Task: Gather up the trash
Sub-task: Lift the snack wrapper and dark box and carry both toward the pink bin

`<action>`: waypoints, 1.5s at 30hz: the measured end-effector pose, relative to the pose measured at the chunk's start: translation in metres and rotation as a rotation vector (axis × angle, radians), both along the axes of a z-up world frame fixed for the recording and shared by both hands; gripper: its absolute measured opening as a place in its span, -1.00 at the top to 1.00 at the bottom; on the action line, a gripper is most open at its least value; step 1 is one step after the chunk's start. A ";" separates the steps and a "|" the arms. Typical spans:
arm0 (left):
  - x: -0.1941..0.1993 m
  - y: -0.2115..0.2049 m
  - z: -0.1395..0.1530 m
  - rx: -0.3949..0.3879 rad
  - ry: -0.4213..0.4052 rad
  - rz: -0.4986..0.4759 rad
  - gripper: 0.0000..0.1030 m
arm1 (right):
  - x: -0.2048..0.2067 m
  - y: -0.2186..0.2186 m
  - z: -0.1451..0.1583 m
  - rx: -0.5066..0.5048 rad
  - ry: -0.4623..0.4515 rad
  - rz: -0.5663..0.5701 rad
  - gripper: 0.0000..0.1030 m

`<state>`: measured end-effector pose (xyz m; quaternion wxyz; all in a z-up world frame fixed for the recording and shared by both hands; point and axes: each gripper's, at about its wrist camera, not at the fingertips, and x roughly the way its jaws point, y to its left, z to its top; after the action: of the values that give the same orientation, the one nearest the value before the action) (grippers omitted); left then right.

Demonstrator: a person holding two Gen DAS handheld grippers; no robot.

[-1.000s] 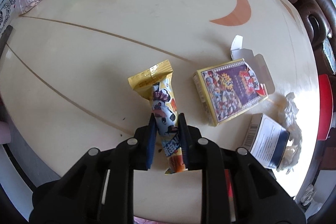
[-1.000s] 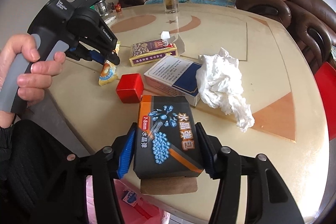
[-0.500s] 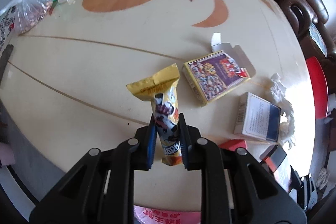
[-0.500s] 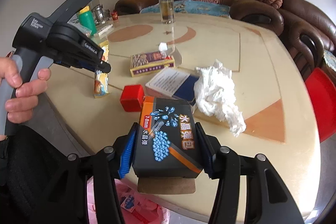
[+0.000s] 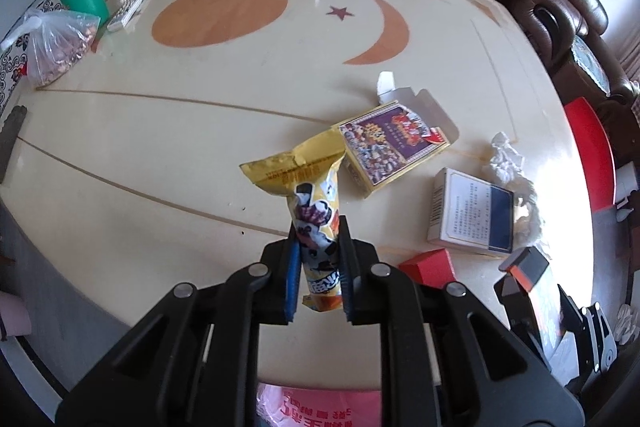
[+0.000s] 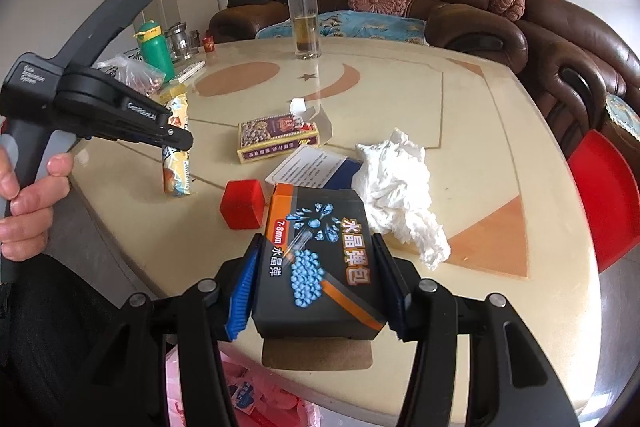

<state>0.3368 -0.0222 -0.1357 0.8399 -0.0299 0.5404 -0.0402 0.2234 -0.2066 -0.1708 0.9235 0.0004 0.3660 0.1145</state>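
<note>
Two boxes (image 6: 279,135), one tissue wad (image 6: 398,185), one red cube (image 6: 242,203) mid-frame on surface (image 6: 480,131); left fingers (image 5: 294,267) clamped on snack wrapper (image 5: 310,223), right fingers (image 6: 243,285) on black box (image 6: 318,259), lower centre.

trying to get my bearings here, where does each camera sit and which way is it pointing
Left wrist: sits on the left gripper, looking forward and down across the table toward the sofa; its own black fingers show, shut on the yellow snack wrapper.
Right wrist: sits on the right gripper, facing across the table to the sofa; its fingers clamp the black box, and the person's left hand shows.
Shared: the wrapper, red cube, purple card box, white-and-blue box, crumpled tissue, and glass bottle.
</note>
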 end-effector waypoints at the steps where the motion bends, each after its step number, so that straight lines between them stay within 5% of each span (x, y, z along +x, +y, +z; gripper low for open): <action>1: -0.002 -0.001 0.002 0.002 -0.009 -0.006 0.67 | -0.001 0.000 0.002 -0.001 -0.004 -0.001 0.00; 12: -0.045 -0.007 0.046 0.023 -0.128 -0.091 0.67 | -0.019 0.009 0.035 -0.027 -0.059 -0.027 0.00; 29: -0.140 0.006 0.079 0.023 -0.232 -0.176 0.67 | -0.099 0.042 0.105 -0.045 -0.176 -0.051 0.00; 45: -0.204 0.010 0.085 0.020 -0.271 -0.252 0.67 | -0.164 0.066 0.121 -0.046 -0.197 -0.037 0.00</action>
<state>0.1330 -0.0125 -0.0508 0.8936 0.0520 0.4223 -0.1432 0.0599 -0.1411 -0.0495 0.9568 -0.0254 0.2760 0.0883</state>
